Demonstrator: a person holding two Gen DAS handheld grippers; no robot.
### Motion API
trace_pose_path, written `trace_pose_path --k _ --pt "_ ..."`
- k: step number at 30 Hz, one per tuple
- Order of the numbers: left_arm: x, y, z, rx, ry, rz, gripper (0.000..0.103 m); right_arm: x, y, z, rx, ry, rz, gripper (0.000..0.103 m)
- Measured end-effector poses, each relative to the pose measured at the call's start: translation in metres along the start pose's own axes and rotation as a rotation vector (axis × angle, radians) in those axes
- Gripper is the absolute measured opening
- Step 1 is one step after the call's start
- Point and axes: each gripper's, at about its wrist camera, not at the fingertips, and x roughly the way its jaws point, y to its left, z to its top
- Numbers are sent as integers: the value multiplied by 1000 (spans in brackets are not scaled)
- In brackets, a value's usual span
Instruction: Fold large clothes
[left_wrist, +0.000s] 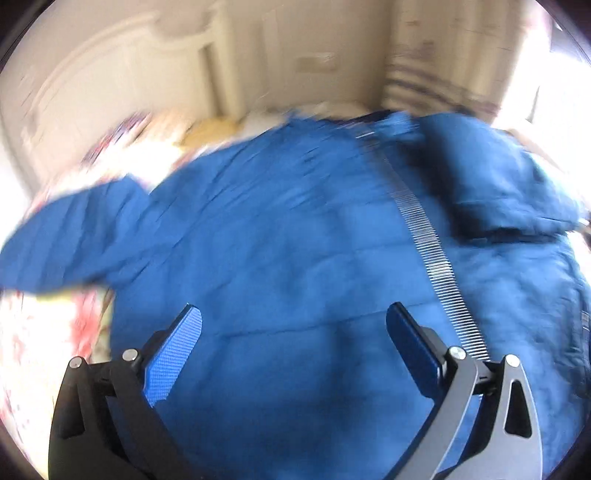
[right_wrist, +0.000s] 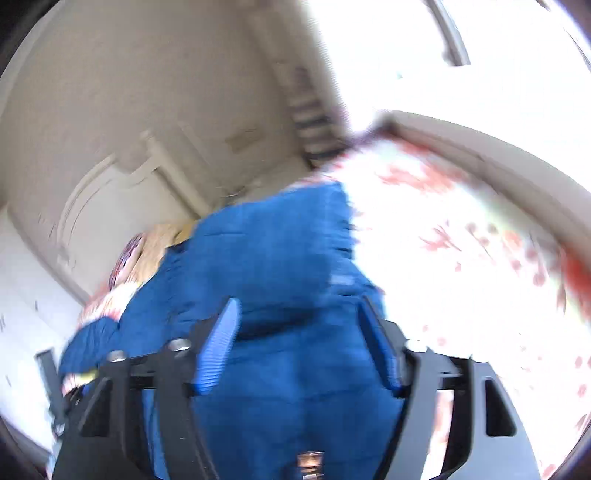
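blue jacket (left_wrist: 295, 229): spread flat on floral bedsheet (right_wrist: 461, 229), zipper (left_wrist: 424, 236) up | left hand-held gripper (left_wrist: 295, 321): above jacket, spread, nothing pinched | right hand-held gripper (right_wrist: 301, 314): over jacket, jaws apart, no fabric pinched

The jacket (left_wrist: 295, 229) is bright blue, quilted in faint squares, with a silver zipper (left_wrist: 432, 254) running down its right side. The bedsheet (right_wrist: 461, 236) is white with a red and pink flower print. Both the left gripper (left_wrist: 293, 325) and the right gripper (right_wrist: 299, 314) have black frames and blue ribbed pads. The far wall (left_wrist: 258, 55) is cream.
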Motion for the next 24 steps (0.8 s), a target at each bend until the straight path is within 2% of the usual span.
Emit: trace_pose_path --k 2,3,6,10,14,16,17,18,20,21,22,23,24 --pt "-14 -41 17 84 -46 -72 99 3 -15 4 88 11 61 48" --pt "-18 -56 23 112 -64 -92 99 -1 -21 5 143 -29 89 48" --pt "-32 -125 42 270 -160 -128 100 -10 -34 3 242 -152 49 48" --pt "-22 -221 45 546 -271 -68 100 -13 -60 -9 356 -193 53 49" --pt "5 -269 46 647 -283 -31 96 -17 -68 -16 413 -268 84 49" --pt "16 -281 46 681 -271 -24 95 -16 -70 -14 411 -262 80 49" --pt "22 -288 45 701 -259 -23 90 -15 -68 -13 391 -258 71 49" --pt "28 -292 46 715 -244 -25 68 -12 -64 -11 364 -256 61 49" --pt "34 -293 50 697 -212 -62 35 -15 -50 -15 299 -257 39 49" --pt "27 -284 53 645 -223 -111 27 -16 -46 -15 276 -260 32 49" --pt "19 -272 57 586 -234 -159 25 -17 -43 -16 254 -262 28 49" --pt "6 -248 68 451 -244 -250 23 -17 -41 -16 241 -263 25 49" --pt "-3 -228 73 352 -249 -302 22 -17 -40 -16 231 -259 23 49"
